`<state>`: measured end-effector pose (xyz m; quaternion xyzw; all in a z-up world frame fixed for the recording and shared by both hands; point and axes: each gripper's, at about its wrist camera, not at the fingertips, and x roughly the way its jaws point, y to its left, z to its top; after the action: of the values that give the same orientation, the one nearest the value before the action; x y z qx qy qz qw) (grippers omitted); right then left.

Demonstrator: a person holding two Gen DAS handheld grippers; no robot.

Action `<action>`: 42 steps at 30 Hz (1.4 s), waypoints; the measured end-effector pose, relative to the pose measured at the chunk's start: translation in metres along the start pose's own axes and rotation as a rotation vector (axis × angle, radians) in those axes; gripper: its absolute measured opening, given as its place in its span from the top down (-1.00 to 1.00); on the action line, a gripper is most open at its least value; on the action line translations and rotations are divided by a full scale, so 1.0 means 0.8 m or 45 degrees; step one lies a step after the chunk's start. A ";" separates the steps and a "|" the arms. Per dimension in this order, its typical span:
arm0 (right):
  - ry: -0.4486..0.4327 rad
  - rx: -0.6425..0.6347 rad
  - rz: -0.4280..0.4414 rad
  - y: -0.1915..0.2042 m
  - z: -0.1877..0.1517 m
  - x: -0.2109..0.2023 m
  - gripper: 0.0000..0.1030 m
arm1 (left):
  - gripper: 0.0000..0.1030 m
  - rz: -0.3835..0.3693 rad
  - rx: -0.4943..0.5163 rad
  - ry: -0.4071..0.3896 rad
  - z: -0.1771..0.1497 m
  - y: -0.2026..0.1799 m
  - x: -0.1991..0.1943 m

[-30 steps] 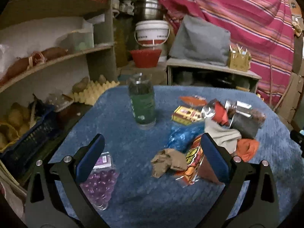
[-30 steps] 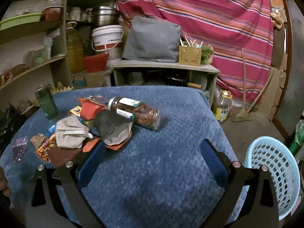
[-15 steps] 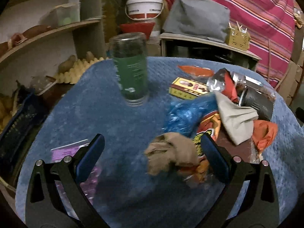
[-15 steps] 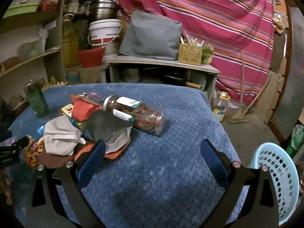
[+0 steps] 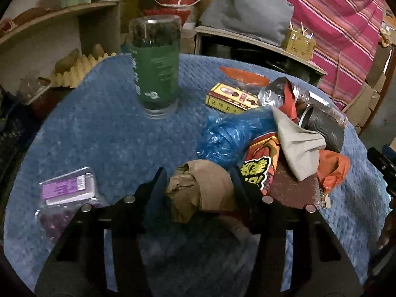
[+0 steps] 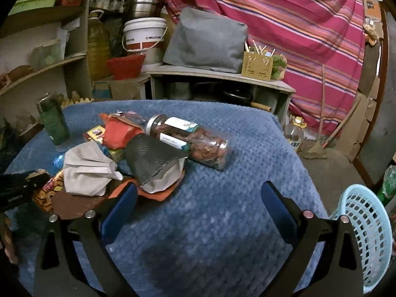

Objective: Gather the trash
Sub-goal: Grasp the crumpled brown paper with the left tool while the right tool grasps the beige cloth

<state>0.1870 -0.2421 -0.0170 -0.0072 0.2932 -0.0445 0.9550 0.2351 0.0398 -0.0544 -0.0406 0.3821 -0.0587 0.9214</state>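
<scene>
Left gripper [image 5: 198,188]: I have its jaws closing around the crumpled brown paper wad [image 5: 201,193], which sits between the pads at the near edge of the trash heap on the blue table cover [image 5: 99,133]; I cannot tell if the pads press yet. Wad looks light, soft, crushable; I judge a squeeze across its middle will hold. Blue plastic bag [image 5: 227,136] just beyond, snack wrapper [image 5: 259,170] to its right, touching. Right gripper [image 6: 199,205]: released, empty, hanging over bare cover on the near side. Perforated basket [image 6: 366,235] low at right, off the table; I take it for the bin.
</scene>
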 end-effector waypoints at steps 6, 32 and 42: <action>-0.005 0.012 0.034 0.022 0.001 -0.004 -0.90 | 0.00 0.092 0.038 -0.133 0.004 0.008 -0.043; 0.153 -0.219 0.124 0.179 -0.002 0.046 -0.84 | 0.00 0.254 -0.055 -0.254 0.016 0.092 -0.080; 0.193 -0.236 0.177 0.177 0.006 0.062 0.33 | 0.00 0.258 -0.058 -0.255 0.017 0.095 -0.080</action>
<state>0.2422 -0.1053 -0.0469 -0.0717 0.3672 0.0487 0.9261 0.2057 0.1240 -0.0096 -0.0282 0.2917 0.0477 0.9549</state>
